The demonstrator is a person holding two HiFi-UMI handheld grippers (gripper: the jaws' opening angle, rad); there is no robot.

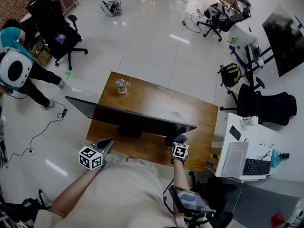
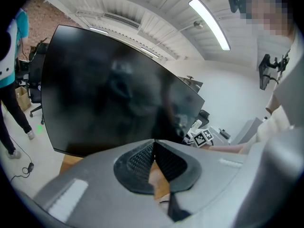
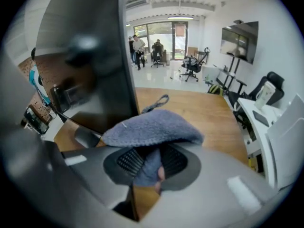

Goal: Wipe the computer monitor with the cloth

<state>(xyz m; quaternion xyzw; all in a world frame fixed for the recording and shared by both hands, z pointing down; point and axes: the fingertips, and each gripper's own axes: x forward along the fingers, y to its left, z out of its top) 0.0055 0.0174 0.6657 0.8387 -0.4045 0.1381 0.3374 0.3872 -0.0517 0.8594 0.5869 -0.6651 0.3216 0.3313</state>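
The cloth [image 3: 152, 127], a soft grey fleecy pad with a loop at its far end, is pinched by a fold in the right gripper [image 3: 148, 164]. It hangs just beside the right edge of the monitor [image 1: 128, 117] over the wooden bench [image 1: 156, 99]. It looks light and limp, so a hold near its middle should keep a broad face to wipe with. The left gripper [image 2: 154, 151] has its ribbed jaws pressed together on nothing, facing the glossy black monitor, which seems thin, smooth and apt to rock under a hard push.

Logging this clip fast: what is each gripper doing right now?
Left gripper: shut, nothing between its jaws.
Right gripper: shut on the grey cloth.
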